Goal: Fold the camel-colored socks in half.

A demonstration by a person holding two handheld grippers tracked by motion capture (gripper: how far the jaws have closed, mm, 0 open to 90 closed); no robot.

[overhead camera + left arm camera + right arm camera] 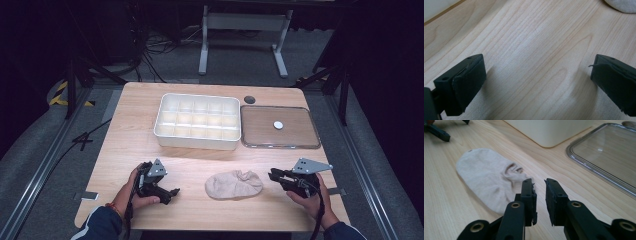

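A beige sock (234, 184) lies flat on the wooden table near its front edge, between my two grippers. My left gripper (172, 192) rests to the sock's left, held by a hand; in the left gripper view it (539, 67) stands wide open over bare wood, with the sock's edge (621, 5) at the top right. My right gripper (272, 175) points at the sock from the right. In the right gripper view its jaws (539, 183) stand close together with a narrow gap and nothing between them, just short of the sock (489, 177).
A white compartment tray (197, 141) stands behind the sock at mid table. Right of it lies a clear lid (280, 146) with a small white disc (278, 125) on it. A dark round spot (249, 99) sits near the back edge.
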